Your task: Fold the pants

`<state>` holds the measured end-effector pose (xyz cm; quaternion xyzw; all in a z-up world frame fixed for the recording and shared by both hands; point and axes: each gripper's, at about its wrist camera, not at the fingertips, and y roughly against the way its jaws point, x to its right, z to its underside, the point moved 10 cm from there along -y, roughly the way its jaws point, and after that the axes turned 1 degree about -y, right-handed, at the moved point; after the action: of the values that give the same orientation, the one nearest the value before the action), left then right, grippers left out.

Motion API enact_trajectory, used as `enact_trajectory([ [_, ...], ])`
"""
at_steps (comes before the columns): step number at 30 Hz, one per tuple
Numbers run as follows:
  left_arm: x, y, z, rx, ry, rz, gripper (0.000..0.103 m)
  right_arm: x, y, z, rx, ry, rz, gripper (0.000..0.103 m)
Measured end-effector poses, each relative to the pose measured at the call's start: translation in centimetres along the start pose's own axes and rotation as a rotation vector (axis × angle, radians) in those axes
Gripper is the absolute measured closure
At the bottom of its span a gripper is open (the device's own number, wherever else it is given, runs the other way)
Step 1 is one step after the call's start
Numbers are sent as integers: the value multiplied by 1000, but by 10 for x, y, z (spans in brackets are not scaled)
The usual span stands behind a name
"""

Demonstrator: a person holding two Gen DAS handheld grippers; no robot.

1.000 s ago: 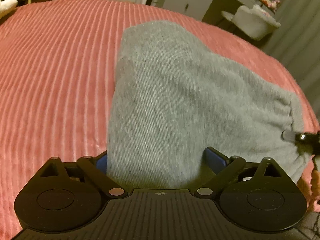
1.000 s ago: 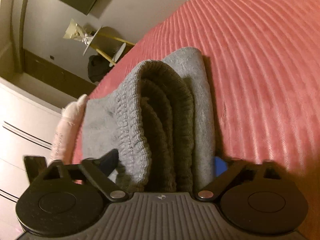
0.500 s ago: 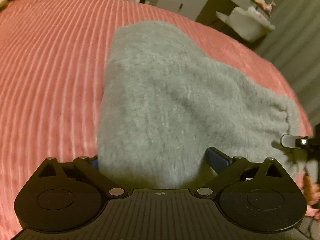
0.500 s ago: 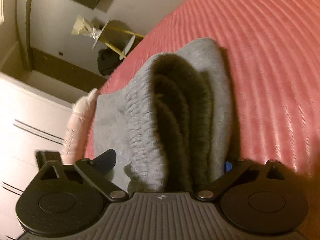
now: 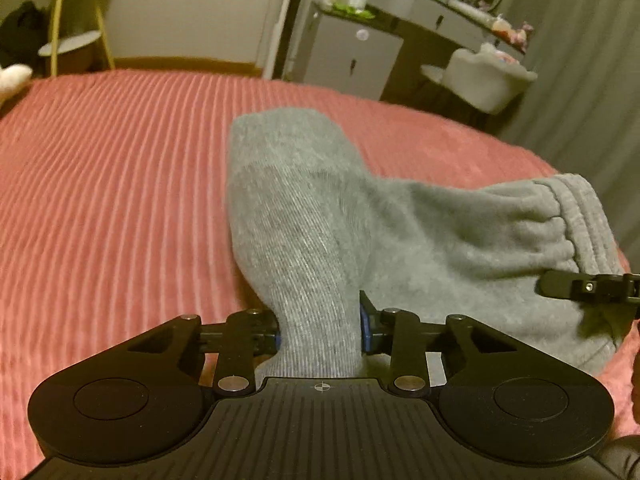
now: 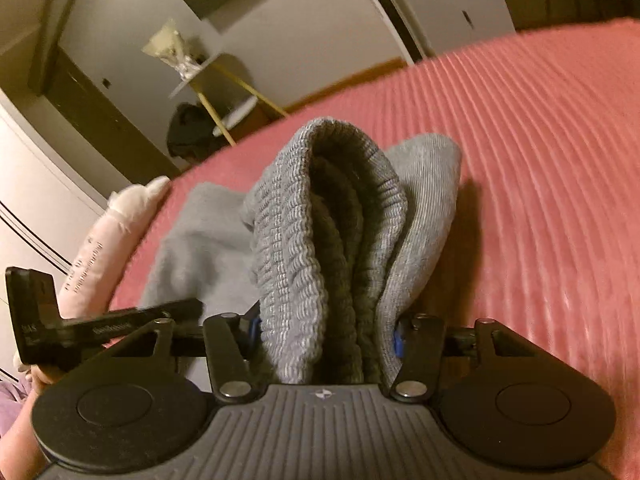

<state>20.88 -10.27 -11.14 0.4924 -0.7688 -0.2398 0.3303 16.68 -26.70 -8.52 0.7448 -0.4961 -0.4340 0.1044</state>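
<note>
Grey knit pants [image 5: 320, 220] lie folded in layers on a red ribbed bedspread [image 5: 112, 184]. My left gripper [image 5: 320, 328] is shut on a bunched edge of the pants and lifts it off the bed. My right gripper [image 6: 326, 332] is shut on the stacked elastic waistband [image 6: 332, 216], whose ribbed layers stand up between the jaws. The right gripper's finger [image 5: 580, 286] shows at the right edge of the left wrist view, at the waistband end. The left gripper's body [image 6: 100, 320] shows at the left in the right wrist view.
A pale pink plush toy [image 6: 116, 240] lies at the bed's left edge. A yellow-legged side table [image 5: 72, 20] stands beyond the bed. A grey cabinet [image 5: 348, 52], a dresser with small items and a white chair [image 5: 488, 76] stand at the far right.
Both grippers have closed tighter on the pants and lifted them. The cameras now tilt up, showing more of the room beyond the bed.
</note>
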Motion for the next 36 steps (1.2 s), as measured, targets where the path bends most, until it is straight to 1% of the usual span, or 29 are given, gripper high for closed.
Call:
enact_trajectory([
  [4, 8, 7, -26, 54, 13, 12, 70, -12, 10, -16, 39, 31, -6, 51],
  [6, 10, 8, -39, 70, 27, 20, 71, -14, 12, -30, 64, 24, 4, 51],
  [10, 16, 3, -59, 109, 4, 4, 72, -9, 17, -55, 121, 9, 25, 51],
  [12, 17, -1, -65, 119, 22, 10, 72, 0, 20, -68, 154, -14, 19, 51],
  [13, 15, -5, -67, 124, 38, 3, 66, 3, 20, -73, 169, -26, 17, 51],
  [14, 10, -10, -67, 121, 45, -30, 59, 8, 20, -76, 176, -32, 16, 50],
  [15, 1, -15, -65, 112, 51, -110, 47, 14, 17, -77, 169, -43, 32, 46],
  [16, -7, -15, -61, 114, 41, -192, 50, 26, 14, -75, 151, -58, 88, 36],
  [17, -11, -13, -57, 119, 9, -254, 49, 39, 13, -72, 140, -62, 190, 32],
  [18, -12, -12, -50, 112, -37, -297, 46, 49, 14, -68, 133, -52, 278, 28],
  [19, -10, -12, -43, 101, -57, -308, 43, 55, 16, -63, 143, -28, 349, 28],
  [20, -7, -11, -35, 93, -59, -304, 41, 59, 22, -57, 169, -11, 399, 27],
  [21, -3, -12, -24, 83, -55, -287, 37, 56, 23, -52, 179, -3, 393, 25],
  [23, 6, -16, -3, 54, -68, -254, 31, 48, 21, -38, 174, -22, 333, 22],
  [24, 10, -22, 9, 23, -93, -259, 27, 43, 18, -29, 160, -26, 310, 19],
  [25, 9, -29, 19, -7, -117, -283, 26, 41, 13, -22, 147, -15, 314, 14],
  [26, 7, -34, 30, -18, -132, -302, 24, 43, 8, -14, 134, 16, 354, 13],
  [27, 4, -35, 33, 3, -129, -313, 17, 50, 1, -6, 96, 57, 417, 11],
  [28, 1, -33, 32, 12, -120, -325, 15, 60, -7, 3, 56, 86, 478, 6],
  [29, 0, -30, 31, 11, -110, -327, 15, 68, -9, 9, 46, 92, 493, 4],
  [30, -1, -26, 32, 15, -101, -326, 15, 71, -7, 13, 59, 66, 474, 4],
  [33, -7, -14, 36, 28, -109, -336, 15, 77, -1, 20, 59, -22, 471, 4],
  [36, -4, 3, 39, 51, -106, -360, 16, 67, -1, 23, 67, 15, 504, 4],
])
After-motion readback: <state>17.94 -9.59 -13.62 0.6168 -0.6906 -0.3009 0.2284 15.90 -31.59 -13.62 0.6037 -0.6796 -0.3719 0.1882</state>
